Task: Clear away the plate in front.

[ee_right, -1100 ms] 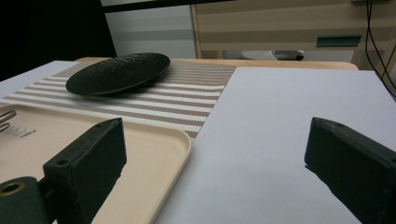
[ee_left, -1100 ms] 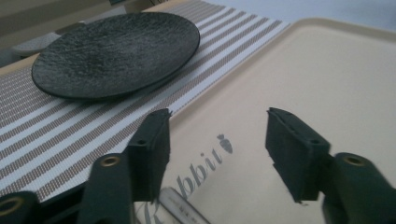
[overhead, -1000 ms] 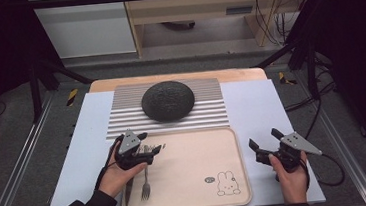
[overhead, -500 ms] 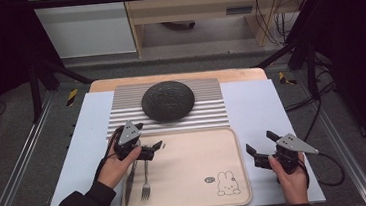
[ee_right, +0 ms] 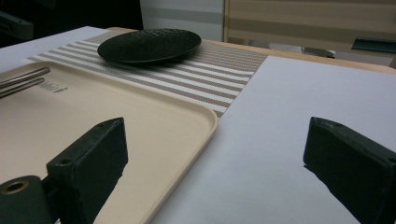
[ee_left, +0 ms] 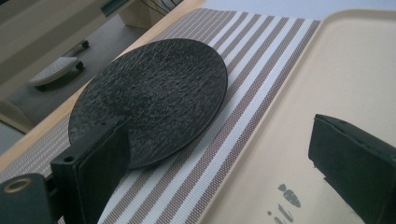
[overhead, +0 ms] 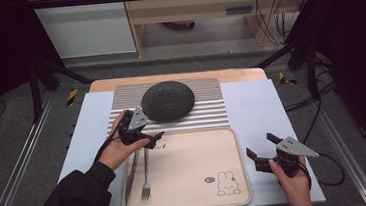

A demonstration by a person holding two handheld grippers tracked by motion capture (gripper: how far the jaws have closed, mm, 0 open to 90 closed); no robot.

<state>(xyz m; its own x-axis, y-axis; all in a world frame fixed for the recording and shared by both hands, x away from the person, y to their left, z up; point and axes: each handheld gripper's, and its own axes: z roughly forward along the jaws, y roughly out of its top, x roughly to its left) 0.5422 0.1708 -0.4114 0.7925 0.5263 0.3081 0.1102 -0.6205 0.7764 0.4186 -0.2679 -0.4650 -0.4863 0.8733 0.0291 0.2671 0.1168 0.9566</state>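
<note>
Right gripper (overhead: 261,151) idles nearest, jaws wide apart and empty, beside the tray (overhead: 197,179) edge. Left gripper (overhead: 148,134), also spread and empty, sits above the fork (overhead: 146,179) and knife (overhead: 132,175) handles, likely lining up on the black plate (overhead: 168,101) just ahead on the striped mat (overhead: 211,108).

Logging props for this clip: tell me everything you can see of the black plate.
The plate is round, shallow and matte black, with a rough, scratched-looking texture that could be stoneware. It is empty and lies flat on the striped mat, just beyond the tray. The left gripper hovers open near its near-left rim; whether they touch is unclear.
</note>
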